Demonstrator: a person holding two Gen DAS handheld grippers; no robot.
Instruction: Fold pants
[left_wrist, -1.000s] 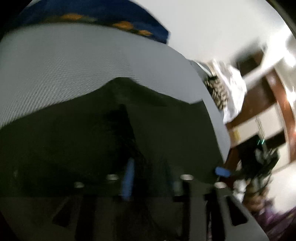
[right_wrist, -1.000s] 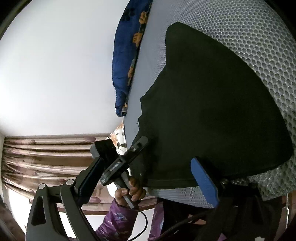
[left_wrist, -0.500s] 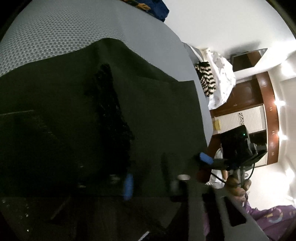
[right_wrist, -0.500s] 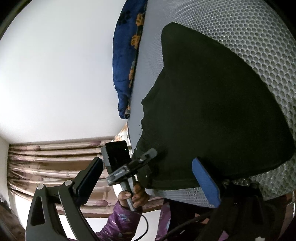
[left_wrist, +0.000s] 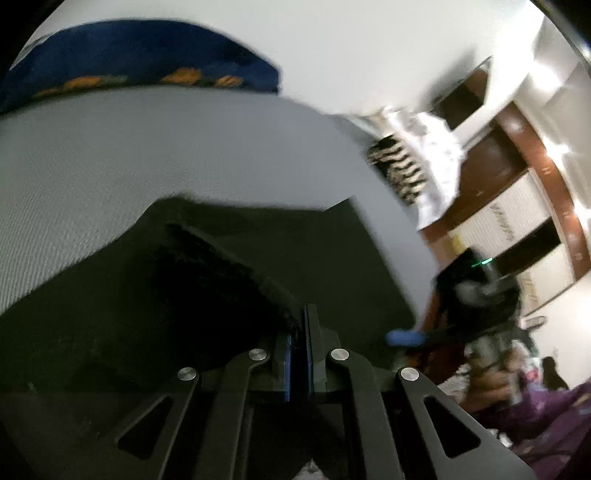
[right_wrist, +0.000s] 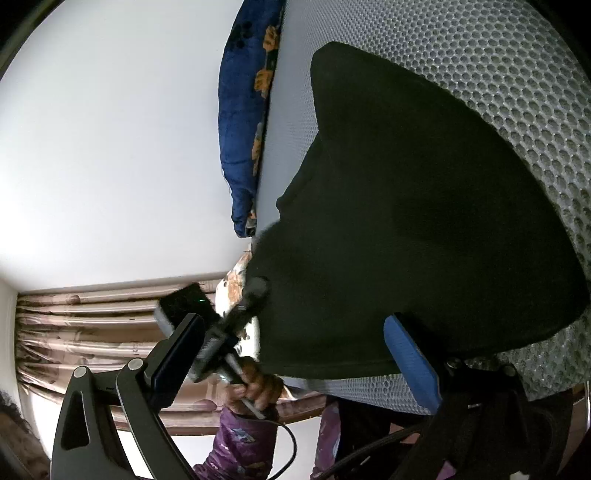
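On honeycomb mesh: black pants (matte, folded).

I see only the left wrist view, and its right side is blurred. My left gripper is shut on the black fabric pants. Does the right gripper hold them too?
Observer: No. In the right wrist view the right gripper stands wide open, with nothing pinched from the black pants.
Operator: Where on the pants does my left gripper bite?
Observer: The left gripper bites their side edge, above the near corner, close to the side of the grey honeycomb mesh mattress.
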